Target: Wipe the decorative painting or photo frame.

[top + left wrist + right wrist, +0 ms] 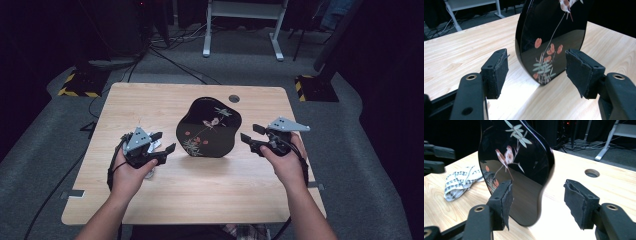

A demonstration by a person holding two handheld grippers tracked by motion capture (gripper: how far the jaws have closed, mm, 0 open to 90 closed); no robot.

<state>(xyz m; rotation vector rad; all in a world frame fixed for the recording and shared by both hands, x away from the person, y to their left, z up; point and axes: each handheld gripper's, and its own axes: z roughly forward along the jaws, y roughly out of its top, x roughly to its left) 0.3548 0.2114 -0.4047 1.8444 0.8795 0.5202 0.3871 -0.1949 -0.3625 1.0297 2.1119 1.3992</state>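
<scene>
A black lacquered tray (209, 129) lies flat in the middle of the light wooden table (200, 192), midway between the two hands. It has a wavy, cloud-like outline, a glossy mirror-dark face, and a painted scene: a small bird on a thin stem, pale leaves above, orange-red blossoms and green grass blades toward the near edge.

The left gripper (161, 141) sits just left of the tray, the right gripper (252, 136) just right of it, each pointing inward at the rim. Both pairs of jaws stand spread wide with nothing between the pads; in the left gripper view the padded fingers (496, 72) flank the tray's near lobe without touching it, and in the right gripper view the fingers (504, 202) frame the tray's edge the same way, apart from it. The pads are coarse black foam, frayed at the corners.

A crumpled checked cloth (461, 182), white with a dark pattern, lies on the table beside the left hand, partly under that gripper.

Judging by this, the tray has been set down and let go, or is about to be taken up from both sides. The cloth suggests a wipe of the lacquer. Either way the next move calls for care: the surface is slick and scratch-prone, and the rim is thin and curved, so any grip must close squarely on the edge.
</scene>
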